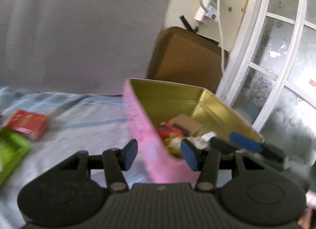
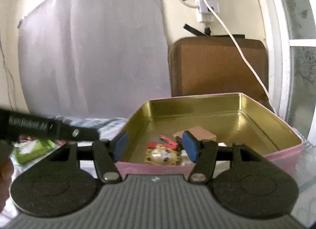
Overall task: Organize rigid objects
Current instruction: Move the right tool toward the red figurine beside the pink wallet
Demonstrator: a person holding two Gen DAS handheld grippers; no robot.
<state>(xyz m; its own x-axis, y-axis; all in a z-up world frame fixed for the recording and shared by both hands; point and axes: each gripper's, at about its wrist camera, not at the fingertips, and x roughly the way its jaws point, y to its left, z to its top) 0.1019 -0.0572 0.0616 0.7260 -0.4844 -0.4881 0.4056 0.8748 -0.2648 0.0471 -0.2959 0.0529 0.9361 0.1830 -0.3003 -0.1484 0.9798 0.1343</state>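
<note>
Left wrist view first: the left gripper (image 1: 161,155) hangs right at the near corner of the pink tin (image 1: 138,122), its jaws parted and empty, one blue pad outside the pink wall, the other over the tin's inside. Nothing pinched there, just the tin's corner between them. Inside the gold-lined tin there is already a small pile: a brown cardboard box (image 1: 184,123), something red (image 1: 167,130), and a few pale bits too blurred to name. So part of the sorting looks done. Out on the light blue bedsheet (image 1: 83,118), well apart from the tin, a red box (image 1: 28,124) lies loose, and a green container (image 1: 11,146) sits at the left edge just beside it. Those look like the leftovers. The right gripper's blue pad pokes in from the right at the tin's far rim.

Right wrist view now: the right gripper (image 2: 155,147) faces the tin's near wall, fingers apart, holding nothing. Past them the tin's floor shows the cardboard box, red clips (image 2: 164,143) and a gold-rimmed trinket (image 2: 162,156), with plenty of bare gold floor beyond. The left gripper's black arm crosses at the left, above the green container.

My read: partway through, at least the red box yet to go in.
</note>
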